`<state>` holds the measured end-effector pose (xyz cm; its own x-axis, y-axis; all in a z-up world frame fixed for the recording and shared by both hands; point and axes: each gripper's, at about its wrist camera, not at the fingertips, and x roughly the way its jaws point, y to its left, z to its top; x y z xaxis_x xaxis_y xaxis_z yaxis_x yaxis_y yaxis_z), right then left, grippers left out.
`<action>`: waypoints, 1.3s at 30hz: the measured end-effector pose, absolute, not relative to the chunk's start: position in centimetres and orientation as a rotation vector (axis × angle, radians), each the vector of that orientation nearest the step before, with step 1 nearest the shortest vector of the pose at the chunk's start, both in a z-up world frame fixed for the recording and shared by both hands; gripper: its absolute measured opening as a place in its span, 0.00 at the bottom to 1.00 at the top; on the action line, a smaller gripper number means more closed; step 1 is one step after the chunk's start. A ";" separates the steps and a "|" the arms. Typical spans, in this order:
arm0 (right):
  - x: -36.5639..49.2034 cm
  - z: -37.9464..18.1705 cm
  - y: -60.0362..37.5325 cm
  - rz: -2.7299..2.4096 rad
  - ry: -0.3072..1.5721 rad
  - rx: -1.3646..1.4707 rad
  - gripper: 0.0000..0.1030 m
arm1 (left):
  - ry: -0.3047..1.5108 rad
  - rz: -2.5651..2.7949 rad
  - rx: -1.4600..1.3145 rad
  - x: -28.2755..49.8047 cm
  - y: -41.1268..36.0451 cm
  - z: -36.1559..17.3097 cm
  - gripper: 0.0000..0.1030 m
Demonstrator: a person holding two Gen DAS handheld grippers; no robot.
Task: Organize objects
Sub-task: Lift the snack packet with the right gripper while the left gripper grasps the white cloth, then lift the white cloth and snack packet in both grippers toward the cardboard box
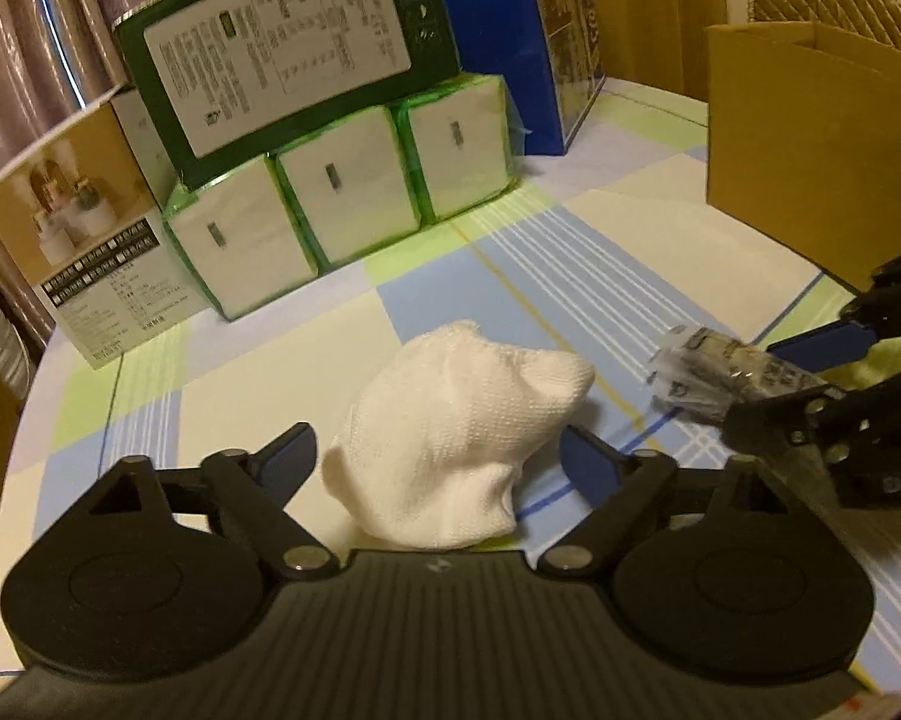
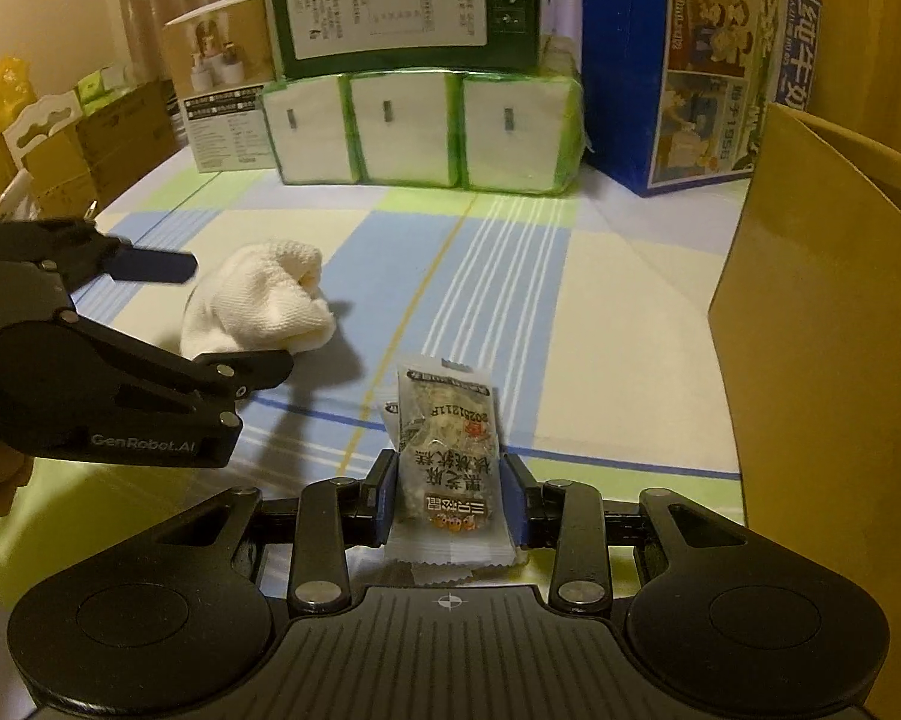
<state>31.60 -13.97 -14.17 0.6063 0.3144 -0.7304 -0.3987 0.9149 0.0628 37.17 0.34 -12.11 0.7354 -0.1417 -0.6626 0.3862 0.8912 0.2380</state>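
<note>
A crumpled white cloth [image 1: 450,426] lies on the checked tablecloth, between the wide-apart fingers of my left gripper [image 1: 438,456], which is open around it without clamping. From the right wrist view the cloth [image 2: 258,306] sits at the left with the left gripper [image 2: 210,324] around it. My right gripper [image 2: 449,498] is shut on a clear snack packet [image 2: 447,456] with printed text, held upright just above the table. In the left wrist view that packet [image 1: 714,378] and the right gripper [image 1: 810,372] show at the right edge.
A brown cardboard box [image 2: 828,324] stands open at the right. At the back are a green-wrapped tissue pack [image 2: 420,132] with a dark green box [image 2: 402,6] on top, a blue carton [image 2: 690,66] and a beige product box [image 1: 84,240]. More boxes [image 2: 90,138] lie off the table's left edge.
</note>
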 end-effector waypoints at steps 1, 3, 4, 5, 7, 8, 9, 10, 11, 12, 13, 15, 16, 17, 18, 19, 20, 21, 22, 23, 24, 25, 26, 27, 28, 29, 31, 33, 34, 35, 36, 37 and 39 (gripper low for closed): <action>31.7 -14.1 -14.1 0.413 0.822 -0.103 0.32 | 0.696 -0.304 0.377 37.4 0.4 -12.3 0.76; 31.9 -14.0 -14.3 0.414 0.823 -0.088 0.32 | 0.707 -0.306 0.391 37.7 0.3 -12.5 0.71; 31.9 -14.0 -14.3 0.414 0.822 -0.087 0.32 | 0.712 -0.304 0.391 37.9 0.2 -12.6 0.67; 31.8 -14.1 -14.3 0.413 0.822 -0.087 0.32 | 0.722 -0.300 0.391 38.0 0.2 -12.7 0.61; 31.9 -14.1 -14.4 0.411 0.828 -0.080 0.32 | 0.731 -0.290 0.377 38.1 0.2 -12.8 0.53; 31.8 -14.1 -14.4 0.412 0.829 -0.077 0.32 | 0.738 -0.281 0.368 38.1 0.2 -12.7 0.47; 31.8 -14.1 -14.5 0.412 0.829 -0.074 0.32 | 0.746 -0.273 0.365 38.0 0.1 -12.7 0.46; 31.8 -14.1 -14.5 0.412 0.828 -0.071 0.32 | 0.754 -0.264 0.362 38.0 0.1 -12.6 0.42; 31.8 -14.0 -14.5 0.413 0.826 -0.066 0.32 | 0.763 -0.252 0.346 37.9 0.1 -12.4 0.39; 31.8 -13.9 -14.6 0.415 0.824 -0.061 0.32 | 0.775 -0.241 0.320 37.9 0.2 -12.3 0.39; 31.7 -13.8 -14.6 0.415 0.823 -0.058 0.32 | 0.788 -0.229 0.292 37.9 0.3 -12.1 0.37; 31.6 -13.7 -14.6 0.416 0.822 -0.052 0.32 | 0.811 -0.208 0.251 37.7 0.4 -11.7 0.35; 31.6 -13.6 -14.6 0.416 0.822 -0.048 0.32 | 0.824 -0.198 0.226 37.6 0.5 -11.5 0.34; 31.5 -13.5 -14.7 0.417 0.821 -0.046 0.32 | 0.834 -0.193 0.206 37.4 0.5 -11.3 0.34; 31.4 -13.4 -14.7 0.417 0.820 -0.042 0.32 | 0.843 -0.189 0.190 37.1 0.5 -11.1 0.33; 31.2 -13.2 -14.8 0.417 0.819 -0.036 0.32 | 0.852 -0.183 0.175 36.8 0.5 -11.0 0.33; 30.9 -13.0 -14.9 0.418 0.817 -0.031 0.32 | 0.864 -0.177 0.159 36.5 0.6 -10.9 0.33; 30.6 -12.8 -14.9 0.421 0.815 -0.027 0.32 | 0.874 -0.175 0.147 36.0 0.6 -10.8 0.33; 30.2 -12.5 -15.0 0.423 0.811 -0.023 0.32 | 0.884 -0.174 0.139 35.5 0.5 -10.7 0.33; 29.9 -12.3 -14.9 0.426 0.809 -0.021 0.32 | 0.894 -0.169 0.134 35.1 0.5 -10.7 0.33; 29.4 -12.1 -14.9 0.426 0.809 -0.021 0.32 | 0.902 -0.164 0.125 34.5 0.5 -10.6 0.33; 29.0 -12.0 -14.9 0.423 0.813 -0.020 0.32 | 0.909 -0.157 0.114 34.0 0.5 -10.5 0.33; 28.6 -12.0 -14.9 0.420 0.821 -0.016 0.32 | 0.917 -0.151 0.102 33.4 0.6 -10.4 0.33; 28.2 -12.0 -14.9 0.418 0.832 -0.010 0.32 | 0.925 -0.144 0.090 32.8 0.7 -10.3 0.33; 27.7 -12.0 -14.9 0.417 0.845 -0.013 0.32 | 0.933 -0.135 0.077 32.2 0.8 -10.3 0.33; 27.3 -12.2 -14.7 0.416 0.857 -0.030 0.32 | 0.939 -0.128 0.064 31.5 1.0 -10.3 0.33; 26.3 -12.8 -14.3 0.416 0.880 -0.075 0.32 | 0.943 -0.123 0.060 30.3 1.1 -10.3 0.33; 25.7 -13.5 -14.0 0.420 0.895 -0.094 0.32 | 0.940 -0.127 0.072 29.6 1.2 -10.3 0.33; 25.4 -13.5 -13.7 0.421 0.879 -0.121 0.32 | 0.935 -0.134 0.076 29.4 1.2 -10.4 0.33; 25.3 -13.5 -13.5 0.426 0.873 -0.139 0.32 | 0.929 -0.143 0.080 29.2 1.3 -10.5 0.33; 25.4 -13.5 -13.4 0.433 0.872 -0.139 0.32 | 0.926 -0.150 0.083 29.1 1.4 -10.5 0.33; 25.4 -13.7 -13.3 0.434 0.875 -0.138 0.33 | 0.923 -0.156 0.081 29.1 1.5 -10.6 0.33; 25.4 -13.8 -13.1 0.434 0.870 -0.158 0.33 | 0.918 -0.164 0.081 29.0 1.6 -10.6 0.33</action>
